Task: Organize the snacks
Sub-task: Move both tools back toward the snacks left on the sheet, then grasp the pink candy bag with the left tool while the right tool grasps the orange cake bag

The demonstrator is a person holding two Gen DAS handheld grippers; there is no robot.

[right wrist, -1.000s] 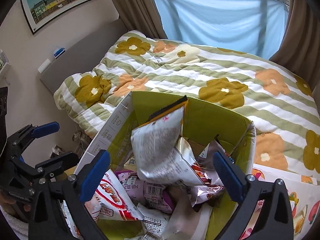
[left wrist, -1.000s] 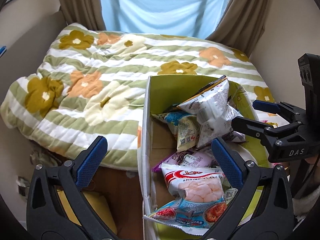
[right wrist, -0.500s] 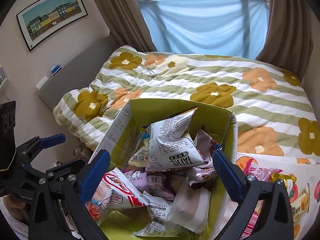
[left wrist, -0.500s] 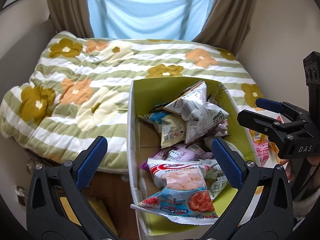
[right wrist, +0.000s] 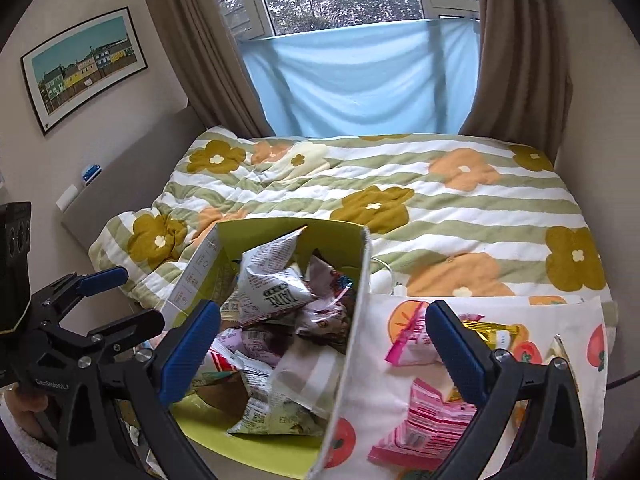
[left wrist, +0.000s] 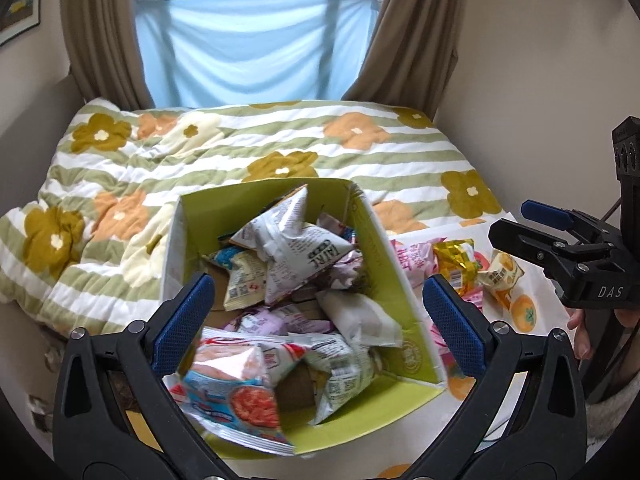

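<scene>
The open green cardboard box (left wrist: 396, 280) sits heaped with snack packets at the near edge of the bed, its rim flanked by both tools; on top lies a crumpled white foil packet with dark lettering (left wrist: 296, 240), now slumped into the pile, whereas a second ago it stood tall and nearly upright above the rim — it has settled, so that packet looks delivered. At the near corner a red-and-blue shrimp-flake bag (left wrist: 236, 400) hangs over the box's edge, blurred in the left wrist view; it may slide out if nudged.

The left gripper (left wrist: 316, 320) hovers over the box with its blue-padded fingers spread wide and nothing between them; the right gripper (right wrist: 324, 344) is likewise wide and empty, straddling the box's right wall. Both views have drawn back and risen over the last second, so more of the surroundings shows than before.

That retreat reveals what is left: just right of the box, on a white cloth printed with orange fruit (right wrist: 560, 320), lie loose packets — a pink crinkled packet (right wrist: 424, 428) nearest, a second pink one (right wrist: 412, 348) beside the box wall, and a gold foil packet (right wrist: 492, 332) further back. By my reading the task is partly done; the next pick is probably one of these, by the right tool.

Beyond lies the green-striped flowered quilt (right wrist: 400, 208); behind it the pale blue cloth across the window (right wrist: 360, 76).
</scene>
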